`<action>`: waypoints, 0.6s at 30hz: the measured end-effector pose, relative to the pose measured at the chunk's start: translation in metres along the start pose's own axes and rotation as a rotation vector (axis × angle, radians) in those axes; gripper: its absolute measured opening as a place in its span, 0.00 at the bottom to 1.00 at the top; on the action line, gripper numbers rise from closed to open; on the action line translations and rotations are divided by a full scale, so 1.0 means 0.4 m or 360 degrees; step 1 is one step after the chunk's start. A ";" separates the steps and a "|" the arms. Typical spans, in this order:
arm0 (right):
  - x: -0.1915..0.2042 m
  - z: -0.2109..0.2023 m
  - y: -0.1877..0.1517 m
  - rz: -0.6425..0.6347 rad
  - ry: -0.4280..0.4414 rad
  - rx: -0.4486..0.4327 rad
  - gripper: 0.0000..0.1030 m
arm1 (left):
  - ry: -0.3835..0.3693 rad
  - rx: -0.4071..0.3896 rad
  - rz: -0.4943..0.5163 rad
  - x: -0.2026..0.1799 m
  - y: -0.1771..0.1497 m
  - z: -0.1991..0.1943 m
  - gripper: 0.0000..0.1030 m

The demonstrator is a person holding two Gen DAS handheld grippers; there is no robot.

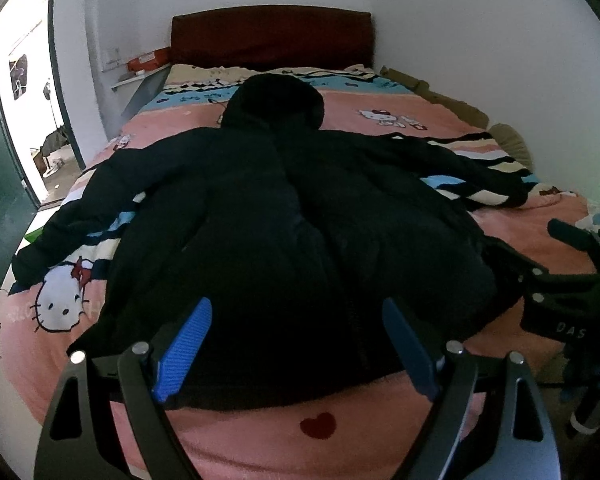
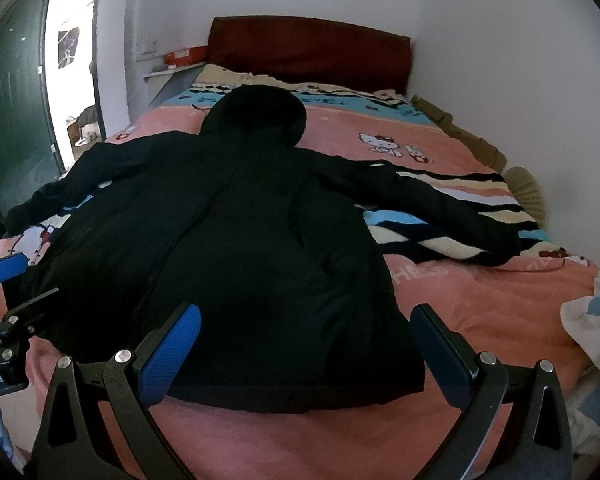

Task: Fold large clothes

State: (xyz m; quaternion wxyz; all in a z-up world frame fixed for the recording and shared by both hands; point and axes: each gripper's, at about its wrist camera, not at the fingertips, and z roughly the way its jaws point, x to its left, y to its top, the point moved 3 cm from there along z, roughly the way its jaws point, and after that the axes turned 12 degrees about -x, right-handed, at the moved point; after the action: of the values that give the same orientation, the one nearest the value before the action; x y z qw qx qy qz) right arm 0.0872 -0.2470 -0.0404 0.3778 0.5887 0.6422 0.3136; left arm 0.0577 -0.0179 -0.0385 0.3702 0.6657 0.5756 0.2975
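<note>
On the pink cartoon-cat bedspread [image 1: 520, 236]: your black hooded padded jacket [image 1: 284, 208] lies flat, hood toward the dark red headboard [image 1: 272, 36], both sleeves spread out to the sides.

Your left gripper [image 1: 300, 344] has its blue-padded fingers [image 1: 184, 352] spread wide over the jacket's hem, holding nothing. Your right gripper [image 2: 304, 352] is the same: fingers [image 2: 168, 356] wide apart over the hem's right part, nothing between them. Open doorway [image 1: 28, 92] sits at far left.

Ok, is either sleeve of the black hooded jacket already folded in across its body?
No: the black hooded jacket lies with both sleeves spread outward over the pink cartoon-print bedspread.
</note>
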 end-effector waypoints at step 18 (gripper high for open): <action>-0.364 0.196 0.078 0.0283 -0.0282 0.0024 0.99 | 0.0098 -0.0007 -0.0081 0.108 0.055 0.128 0.85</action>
State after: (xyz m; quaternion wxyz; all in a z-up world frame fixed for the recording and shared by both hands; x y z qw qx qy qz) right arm 0.1734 -0.3916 -0.0376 0.3994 0.6715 0.5539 0.2877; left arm 0.1187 0.0156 -0.0497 0.3612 0.6405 0.6029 0.3096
